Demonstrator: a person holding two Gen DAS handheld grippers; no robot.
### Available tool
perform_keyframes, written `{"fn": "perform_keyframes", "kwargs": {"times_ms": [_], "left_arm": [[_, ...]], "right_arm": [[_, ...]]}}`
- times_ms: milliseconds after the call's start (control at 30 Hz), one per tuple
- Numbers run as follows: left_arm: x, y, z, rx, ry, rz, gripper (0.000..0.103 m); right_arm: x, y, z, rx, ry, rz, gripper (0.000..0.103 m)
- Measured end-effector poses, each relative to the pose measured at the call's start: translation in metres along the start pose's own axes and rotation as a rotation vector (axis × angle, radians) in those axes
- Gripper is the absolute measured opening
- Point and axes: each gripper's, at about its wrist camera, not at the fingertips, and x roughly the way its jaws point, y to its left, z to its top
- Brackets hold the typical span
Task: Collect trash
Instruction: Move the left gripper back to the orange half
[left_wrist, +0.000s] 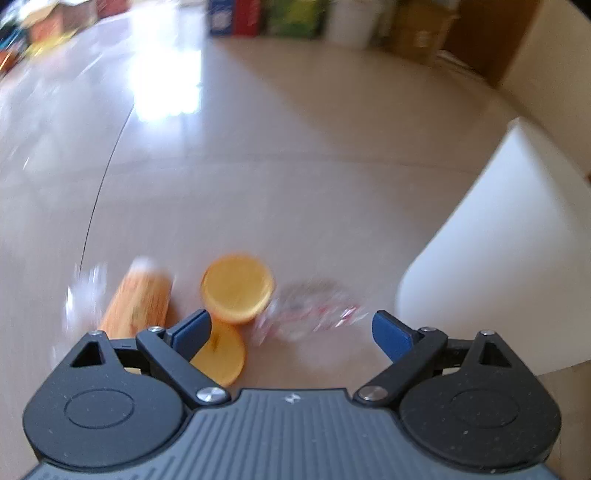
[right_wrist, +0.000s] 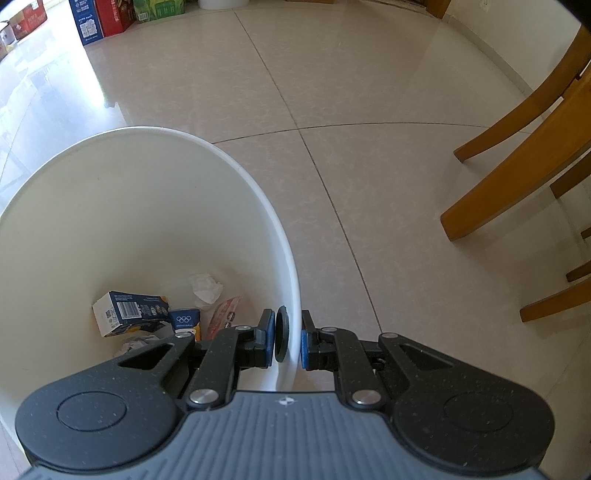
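The left tool hangs over the glossy beige tiled floor with its blue-padded fingers spread wide and nothing between them. The view is blurred. On the floor just ahead of it lie two round orange plastic lids, one overlapping the other, an orange cylindrical packet just to their left, and a crumpled clear plastic wrapper touching them on the right. The white plastic trash bin stands beside this litter. The right tool is pinching the bin's rim, one pad inside and one outside. Inside the bin lie a blue and white carton, crumpled white tissue and other wrappers.
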Motion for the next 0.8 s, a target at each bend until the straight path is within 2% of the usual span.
{"fn": "perform_keyframes", "kwargs": {"times_ms": [200,433,633,800], "left_arm": [[0.040,0.020,-0.049,-0.085,0.040,0.092,0.094],[0.071,0.033,-0.079,-0.153,0.036,0.143,0.094],[0.091,0.049,-0.084,-0.262,0.063,0.153,0.094],[0.097,0.057,-0.079,-0.282,0.065,0.166,0.095]], "right_arm": [[-0.001,0.000,0.000,-0.006,-0.003,-0.003,0.016],[-0.001,-0.001,0.001,0.003,-0.001,-0.005,0.016],[-0.001,-0.001,0.001,0.005,0.000,-0.005,0.016],[-0.001,0.000,0.001,0.003,-0.001,-0.006,0.016]]}}
